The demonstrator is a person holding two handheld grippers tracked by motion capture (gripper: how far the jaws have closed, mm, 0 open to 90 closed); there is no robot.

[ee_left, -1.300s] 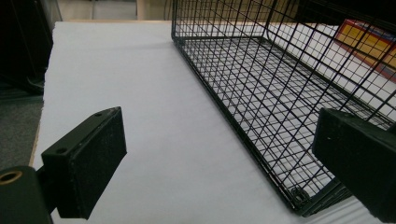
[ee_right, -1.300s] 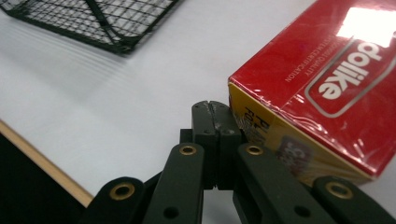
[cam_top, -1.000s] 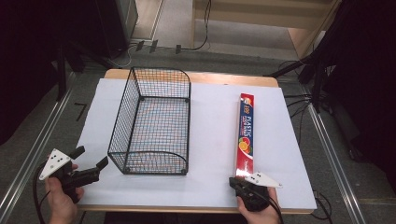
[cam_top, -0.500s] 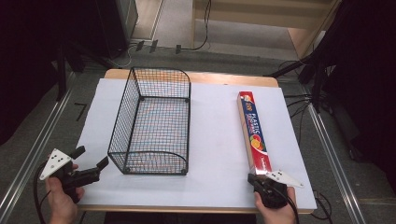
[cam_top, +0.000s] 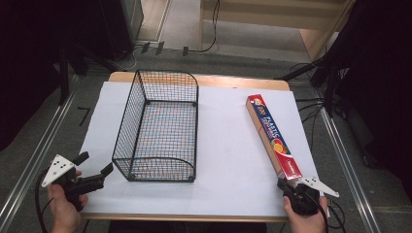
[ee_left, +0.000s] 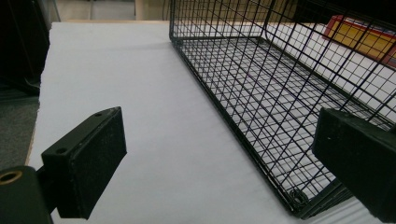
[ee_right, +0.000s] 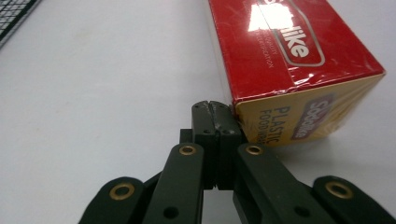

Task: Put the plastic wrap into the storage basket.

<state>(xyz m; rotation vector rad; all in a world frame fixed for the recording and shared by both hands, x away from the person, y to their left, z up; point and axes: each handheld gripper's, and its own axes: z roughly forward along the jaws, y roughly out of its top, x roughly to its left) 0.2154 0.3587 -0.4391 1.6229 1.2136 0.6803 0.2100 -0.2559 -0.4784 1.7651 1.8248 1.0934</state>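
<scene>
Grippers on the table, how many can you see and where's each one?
2. The left gripper sits open at the near left corner beside the wire basket; the right gripper sits shut at the near right, against the plastic wrap box.

Wide bare strip of white sheet (cam_top: 226,145) is left between basket (cam_top: 163,128) and box (cam_top: 273,137); passage there is unobstructed. Left of the basket a narrower bare strip is left, bounded by the basket's mesh wall. Basket top is open, floor bare. Left gripper (cam_top: 92,167) is held just off the basket's near left corner, jaws spread. Right gripper (cam_top: 287,183), jaws pressed together, is blocked ahead by the box's near end.
</scene>
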